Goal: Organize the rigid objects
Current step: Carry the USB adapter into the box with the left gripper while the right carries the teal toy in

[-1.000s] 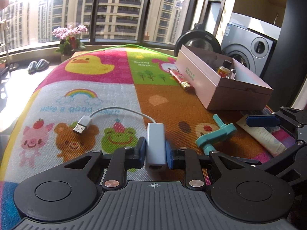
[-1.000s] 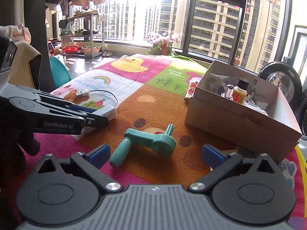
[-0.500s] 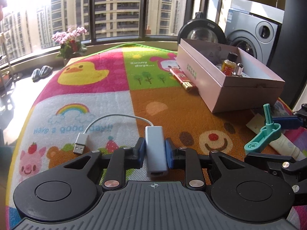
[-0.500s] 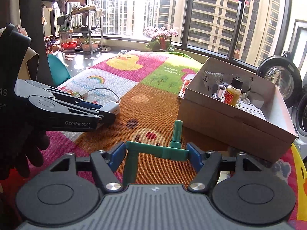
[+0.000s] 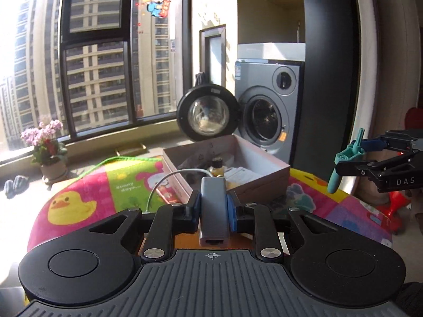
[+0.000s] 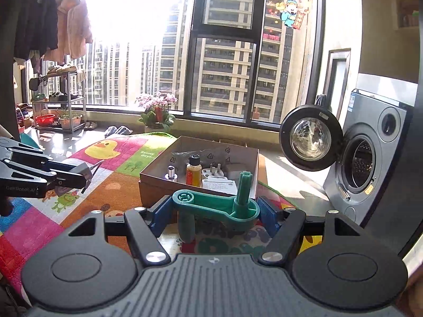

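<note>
My left gripper (image 5: 212, 204) is shut on a grey USB adapter (image 5: 214, 220), and its white cable (image 5: 169, 177) trails off to the left. Held up off the mat, the adapter points toward the open cardboard box (image 5: 264, 175). My right gripper (image 6: 214, 211) is shut on a green plastic crank handle (image 6: 206, 206), its pads pressing on both ends. It hovers in front of the box (image 6: 158, 182). In the box stand a small amber bottle (image 6: 193, 170), a metal cylinder (image 6: 171, 172) and a white plug (image 6: 215, 171). Each gripper shows in the other's view, the right gripper (image 5: 349, 157) and the left gripper (image 6: 87, 175).
A colourful cartoon mat (image 5: 87, 206) covers the table. A red tube (image 5: 166, 194) lies beside the box. Behind the box stands a washing machine (image 6: 370, 158) with its round door (image 6: 310, 138) swung open. A flower pot (image 5: 50, 158) sits on the window ledge.
The right gripper closed on the green crank and lifted it off the mat. The left gripper rose with the adapter, and both now face the box from higher up.
</note>
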The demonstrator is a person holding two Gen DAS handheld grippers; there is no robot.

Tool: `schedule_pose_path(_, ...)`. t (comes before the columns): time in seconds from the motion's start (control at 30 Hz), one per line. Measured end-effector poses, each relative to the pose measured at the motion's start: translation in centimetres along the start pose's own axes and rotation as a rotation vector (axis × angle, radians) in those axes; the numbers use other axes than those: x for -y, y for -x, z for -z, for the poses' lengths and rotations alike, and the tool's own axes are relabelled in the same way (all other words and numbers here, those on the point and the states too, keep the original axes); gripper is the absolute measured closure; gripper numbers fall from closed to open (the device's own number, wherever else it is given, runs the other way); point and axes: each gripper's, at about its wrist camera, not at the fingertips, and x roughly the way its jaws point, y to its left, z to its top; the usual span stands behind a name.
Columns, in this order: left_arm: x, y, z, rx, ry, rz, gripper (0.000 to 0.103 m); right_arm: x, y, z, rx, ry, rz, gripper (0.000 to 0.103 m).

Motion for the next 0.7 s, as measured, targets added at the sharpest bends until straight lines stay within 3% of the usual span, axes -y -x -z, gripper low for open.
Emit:
schedule_pose_path(0.1,-0.4,-1.3,-5.0,0.088,0.015,0.048,0.078,1.4,0.9,0.0,0.040,-0.035,0.038,0.033)
schedule_pose_path(0.2,-0.7,-5.1,-8.9,0.106,0.043,0.063,0.078,2.0,0.8,0.5,0.042,-0.061,0.045,0.033)
schedule_pose_path(0.3,-1.5,-9.9,-11.6,0.087,0.173,0.113,0.078,2.2,0.4,1.0,0.029,-0.073,0.041,0.033)
schedule_pose_path(0.37,-2.3,-13.7,-12.5,0.014,0.290,0.162,0.078,2.3,0.1,1.3,0.021,-0.077,0.044,0.033)
schedule_pose_path(0.43,-2.6,-16.8,-12.3,-0.056,0.337,0.147,0.078,2.6,-0.1,1.6,0.010,-0.080,0.055,0.033)
schedule_pose_path(0.5,-2.6,-17.6,-11.4,-0.052,0.312,0.105,0.078,3.0,-0.3,2.0,-0.006,-0.086,0.072,0.033)
schedule_pose_path(0.7,-3.2,-13.6,-6.1,-0.056,0.285,0.063,0.078,4.5,-1.7,2.6,-0.066,-0.121,0.074,0.033)
